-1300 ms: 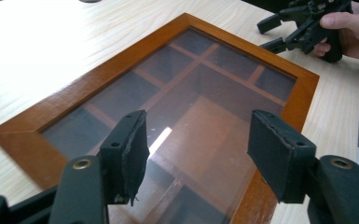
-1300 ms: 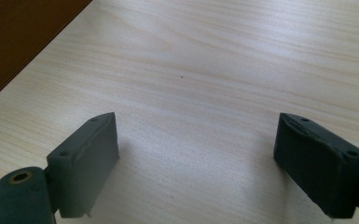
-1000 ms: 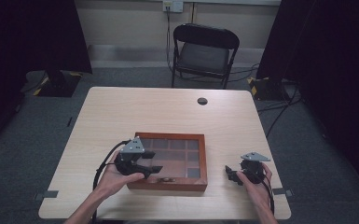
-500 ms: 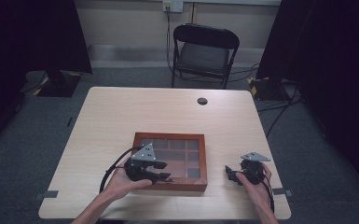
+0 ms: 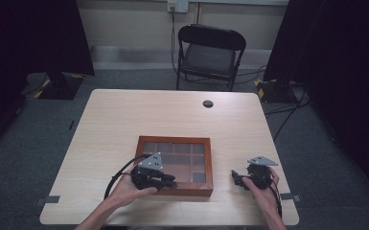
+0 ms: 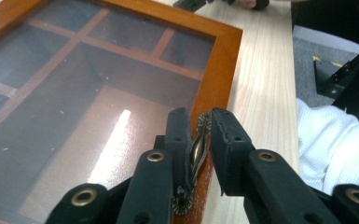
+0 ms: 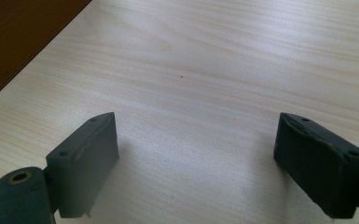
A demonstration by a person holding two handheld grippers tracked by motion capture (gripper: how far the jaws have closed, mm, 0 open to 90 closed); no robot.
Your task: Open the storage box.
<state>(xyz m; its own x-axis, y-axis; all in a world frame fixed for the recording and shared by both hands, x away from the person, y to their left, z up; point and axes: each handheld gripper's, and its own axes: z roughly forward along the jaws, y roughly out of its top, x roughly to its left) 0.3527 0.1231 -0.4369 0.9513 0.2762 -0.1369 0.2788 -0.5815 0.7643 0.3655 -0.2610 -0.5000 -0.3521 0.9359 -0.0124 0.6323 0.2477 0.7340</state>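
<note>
A brown wooden box (image 5: 172,140) with a glass lid over several compartments lies flat on the table's near half. My left gripper (image 5: 170,182) is at its front edge. In the left gripper view its jaws have just been closing, and the left gripper (image 6: 199,133) is shut on the small bronze lid handle (image 6: 196,149) on the box frame (image 6: 224,60). My right gripper (image 5: 235,178) rests on the table right of the box, apart from it. In its own view the right gripper (image 7: 196,154) stands open over bare wood, with the box side (image 7: 18,37) at the upper left.
The light wooden table (image 5: 148,115) has a round black grommet (image 5: 208,103) near its far edge. A black folding chair (image 5: 210,52) stands behind the table. A white sleeve (image 6: 335,144) lies beyond the table's near edge in the left gripper view.
My left gripper has moved right along the box's front edge and its jaws have closed in on the lid handle. The right gripper has stayed put.
</note>
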